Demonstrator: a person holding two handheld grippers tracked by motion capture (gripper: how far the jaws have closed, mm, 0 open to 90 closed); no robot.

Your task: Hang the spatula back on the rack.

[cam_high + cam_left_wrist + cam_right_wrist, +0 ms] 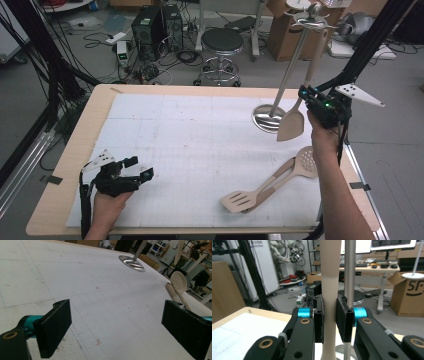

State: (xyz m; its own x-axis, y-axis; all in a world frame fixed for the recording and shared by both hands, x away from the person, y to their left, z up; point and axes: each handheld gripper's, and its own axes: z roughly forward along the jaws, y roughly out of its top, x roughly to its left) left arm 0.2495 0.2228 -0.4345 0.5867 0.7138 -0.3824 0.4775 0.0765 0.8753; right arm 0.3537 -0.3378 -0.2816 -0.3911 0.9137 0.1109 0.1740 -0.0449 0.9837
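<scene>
Gripping the spatula (292, 122) by its handle beside the rack pole (288, 70) above the table (70, 150), the right gripper (329, 320) could, I judge, miss the hook and drop it, while the left gripper (134, 168) rests wide open.

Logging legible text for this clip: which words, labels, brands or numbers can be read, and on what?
"SF": dark letters, cut off at the edge, on the cardboard box.
White board: a line of print at its top, too blurred to read.
Monitor: screen content too small to read.
</scene>
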